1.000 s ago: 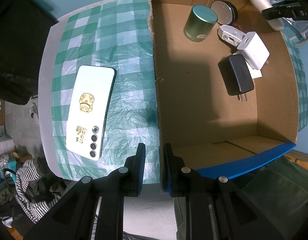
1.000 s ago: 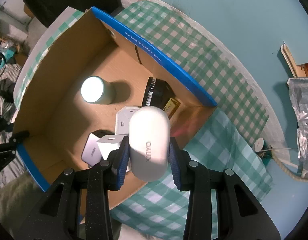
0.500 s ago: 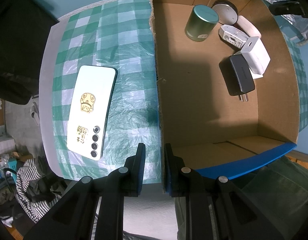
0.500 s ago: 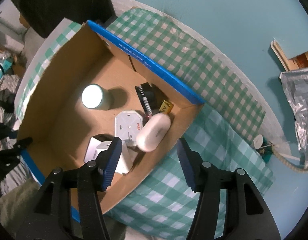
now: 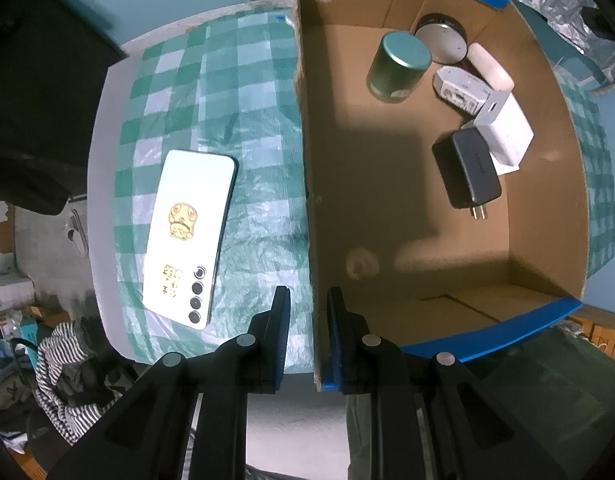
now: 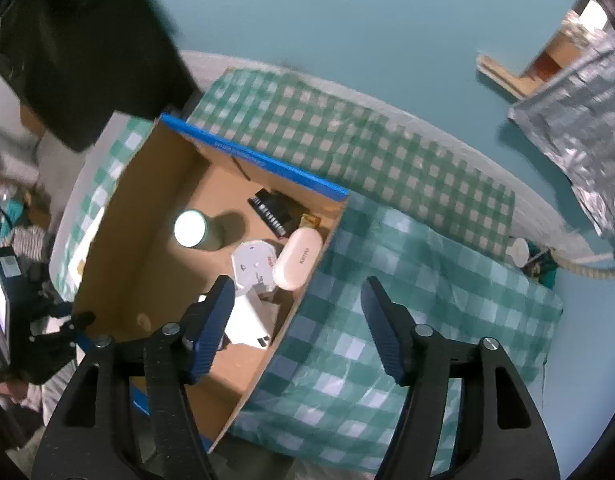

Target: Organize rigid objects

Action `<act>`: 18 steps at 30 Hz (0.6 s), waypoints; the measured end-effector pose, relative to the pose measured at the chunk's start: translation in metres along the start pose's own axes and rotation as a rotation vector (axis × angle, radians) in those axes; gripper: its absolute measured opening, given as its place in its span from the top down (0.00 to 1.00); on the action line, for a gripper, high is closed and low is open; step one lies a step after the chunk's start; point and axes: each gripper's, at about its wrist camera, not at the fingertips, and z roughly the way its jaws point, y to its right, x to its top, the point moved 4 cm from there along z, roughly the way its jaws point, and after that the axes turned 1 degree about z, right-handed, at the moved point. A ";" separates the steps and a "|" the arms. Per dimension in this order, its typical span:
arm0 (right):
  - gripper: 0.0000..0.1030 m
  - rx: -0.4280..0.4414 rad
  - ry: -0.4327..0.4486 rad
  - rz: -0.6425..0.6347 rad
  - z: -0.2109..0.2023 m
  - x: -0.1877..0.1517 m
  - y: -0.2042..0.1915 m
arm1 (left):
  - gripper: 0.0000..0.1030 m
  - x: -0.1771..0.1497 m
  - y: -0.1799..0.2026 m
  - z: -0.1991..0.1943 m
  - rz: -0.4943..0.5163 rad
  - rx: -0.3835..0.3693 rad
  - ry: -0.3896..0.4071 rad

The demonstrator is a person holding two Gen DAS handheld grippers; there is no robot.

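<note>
**Count of items in and beside the box**

One cardboard box (image 5: 547,240) sits on one green checked cloth (image 5: 247,120). Inside the box there are seven things that can be counted: one green cylindrical tin (image 5: 399,66), one round black-and-silver item (image 5: 443,40), one oval white case (image 5: 489,66), one white hexagonal adapter (image 5: 459,90), one white charger block (image 5: 505,132), one black plug charger (image 5: 467,172), and what looks like one small yellow packet (image 6: 310,221) in the corner, though it is mostly hidden. Outside the box lies one white phone (image 5: 187,236), carrying two gold stickers and three camera lenses. Two grippers are in view.
</note>
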 end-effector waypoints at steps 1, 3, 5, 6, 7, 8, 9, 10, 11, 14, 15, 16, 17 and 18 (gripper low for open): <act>0.34 -0.009 0.013 0.015 -0.006 -0.002 0.002 | 0.76 0.001 0.000 -0.003 0.002 0.005 0.005; 0.34 -0.027 0.031 0.033 -0.015 -0.005 0.005 | 0.70 0.005 0.001 -0.013 0.007 0.012 0.033; 0.34 -0.040 0.059 0.051 -0.025 -0.010 0.007 | 0.70 0.009 0.002 -0.022 0.008 0.004 0.055; 0.34 -0.047 0.071 0.059 -0.030 -0.012 0.009 | 0.69 0.011 0.002 -0.029 0.010 0.002 0.068; 0.34 -0.056 0.082 0.071 -0.035 -0.015 0.010 | 0.65 0.013 0.002 -0.035 0.011 0.006 0.082; 0.34 -0.062 0.095 0.087 -0.041 -0.018 0.012 | 0.62 0.016 0.003 -0.040 0.013 0.008 0.098; 0.34 -0.065 0.103 0.098 -0.045 -0.020 0.012 | 0.61 0.019 0.004 -0.047 0.015 0.007 0.119; 0.34 -0.069 0.118 0.115 -0.051 -0.024 0.014 | 0.59 0.022 0.005 -0.053 0.016 0.006 0.134; 0.34 -0.072 0.133 0.132 -0.057 -0.027 0.016 | 0.56 0.025 0.006 -0.059 0.015 0.004 0.149; 0.34 -0.081 0.177 0.173 -0.074 -0.035 0.020 | 0.46 0.033 0.010 -0.078 0.010 0.004 0.201; 0.34 -0.084 0.191 0.183 -0.079 -0.036 0.021 | 0.43 0.035 0.011 -0.086 0.009 0.010 0.226; 0.34 -0.089 0.208 0.195 -0.085 -0.038 0.022 | 0.39 0.038 0.013 -0.094 0.012 0.010 0.252; 0.34 -0.095 0.224 0.204 -0.090 -0.039 0.023 | 0.33 0.039 0.015 -0.101 0.016 0.007 0.270; 0.34 -0.103 0.235 0.208 -0.095 -0.040 0.023 | 0.30 0.042 0.016 -0.107 0.020 0.009 0.288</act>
